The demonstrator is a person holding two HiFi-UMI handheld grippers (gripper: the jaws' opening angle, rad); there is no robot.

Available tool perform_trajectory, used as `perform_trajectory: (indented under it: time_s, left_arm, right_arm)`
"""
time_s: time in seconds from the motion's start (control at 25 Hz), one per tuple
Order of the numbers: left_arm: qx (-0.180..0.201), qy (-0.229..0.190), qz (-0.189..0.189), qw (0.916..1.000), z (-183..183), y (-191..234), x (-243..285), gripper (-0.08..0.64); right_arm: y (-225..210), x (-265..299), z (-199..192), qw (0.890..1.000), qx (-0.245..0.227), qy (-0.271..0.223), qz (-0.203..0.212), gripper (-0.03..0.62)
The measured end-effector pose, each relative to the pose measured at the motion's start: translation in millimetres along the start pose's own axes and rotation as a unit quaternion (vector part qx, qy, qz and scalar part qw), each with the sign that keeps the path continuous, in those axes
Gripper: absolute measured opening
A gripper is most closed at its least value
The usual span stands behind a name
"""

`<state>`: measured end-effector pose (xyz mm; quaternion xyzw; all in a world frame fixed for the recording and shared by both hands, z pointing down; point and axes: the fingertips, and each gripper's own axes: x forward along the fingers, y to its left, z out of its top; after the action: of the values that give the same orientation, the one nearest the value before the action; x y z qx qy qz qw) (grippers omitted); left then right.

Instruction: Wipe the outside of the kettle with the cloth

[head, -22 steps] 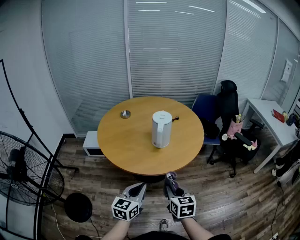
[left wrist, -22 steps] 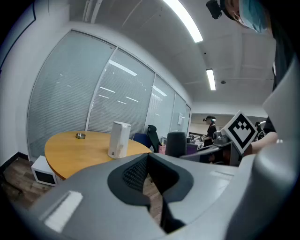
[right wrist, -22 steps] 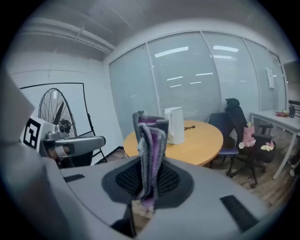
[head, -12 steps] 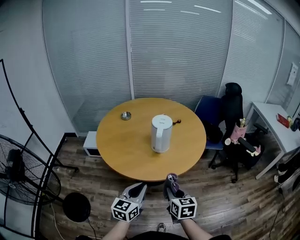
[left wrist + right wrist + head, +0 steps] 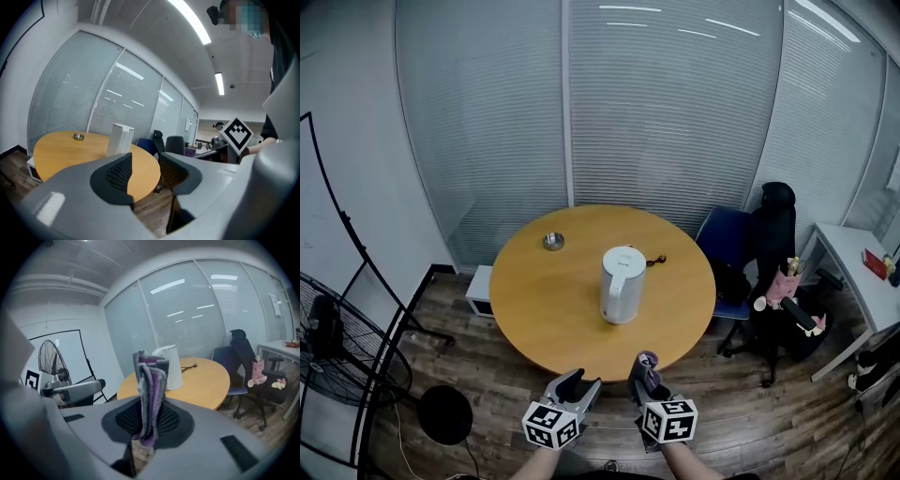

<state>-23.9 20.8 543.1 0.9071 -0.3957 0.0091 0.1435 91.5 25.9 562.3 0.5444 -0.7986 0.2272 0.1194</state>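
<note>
- Kettle (image 5: pixel 621 284) stands upright near the middle of the round tabletop (image 5: pixel 534 309), long axis vertical. Its handle seemingly faces us, and it is well apart from both grippers.
- Our left gripper (image 5: pixel 579 382) has wide, empty jaws, probably kept free to steady the kettle.
- Our right gripper (image 5: pixel 646 373) clamps the folded cloth (image 5: pixel 150 376) upright, ready for wiping.

The right gripper (image 5: pixel 149 423) clamps its fingers (image 5: pixel 123 420) on an upright purple-grey cloth (image 5: pixel 150 380), white kettle (image 5: pixel 174 369) on the table (image 5: pixel 206 378) beyond.

From where I stand, no lettering, label, brand or number is legible, on the bench (image 5: pixel 544 300) or elsewhere.
</note>
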Motion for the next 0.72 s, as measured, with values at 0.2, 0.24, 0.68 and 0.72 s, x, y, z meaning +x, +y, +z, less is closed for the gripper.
perform_trajectory:
  time_s: [0.2,0.24,0.68,0.72]
  left_arm:
    - [0.002,0.007,-0.005,1.0000,7.9,16.5,17.5,0.170]
    - [0.005,0.010,-0.008,0.9999,9.1,20.7,22.6,0.170]
    - [0.038,0.029,-0.082,0.9955,33.1,75.1,78.4,0.170]
    - [0.042,0.033,-0.088,0.9947,34.1,81.0,83.1,0.170]
  right_arm:
    - [-10.4,15.6,16.0,1.000,0.012,-0.007,-0.009,0.058]
    - [-12.4,19.8,19.4,1.000,0.013,-0.009,-0.014,0.060]
    - [-30.2,76.2,46.0,0.995,0.030,-0.015,-0.091,0.058]
    - [-31.0,83.1,49.3,0.995,0.031,-0.018,-0.096,0.058]
